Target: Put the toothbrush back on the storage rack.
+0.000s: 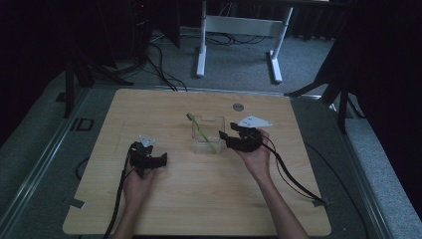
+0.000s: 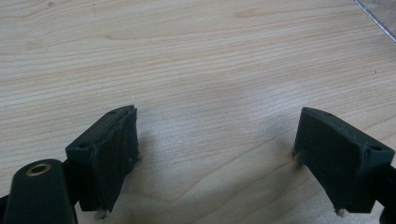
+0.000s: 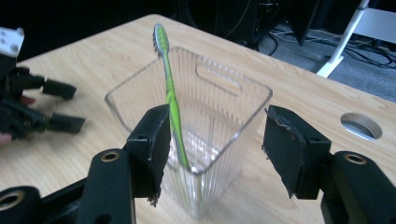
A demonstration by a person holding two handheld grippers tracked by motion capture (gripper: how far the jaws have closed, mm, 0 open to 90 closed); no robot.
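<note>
A clear ribbed plastic cup (image 1: pixel 209 135) (image 3: pixel 219 107) stands near the table's middle. A green toothbrush (image 1: pixel 201 130) (image 3: pixel 169 88) leans inside it, bristle head up and sticking out over the rim. My right gripper (image 1: pixel 222 138) (image 3: pixel 215 144) is just right of the cup, jaws open, their pads apart above the cup's near rim and clear of the toothbrush. My left gripper (image 1: pixel 162 160) (image 2: pixel 217 154) rests over bare wood to the left of the cup, open with nothing between its jaws.
The wooden table (image 1: pixel 199 199) has a round grommet hole (image 1: pixel 238 106) (image 3: pixel 360 125) behind the cup. Cables trail from both grippers toward the front edge. White desk legs (image 1: pixel 201 45) stand on the carpet beyond the table.
</note>
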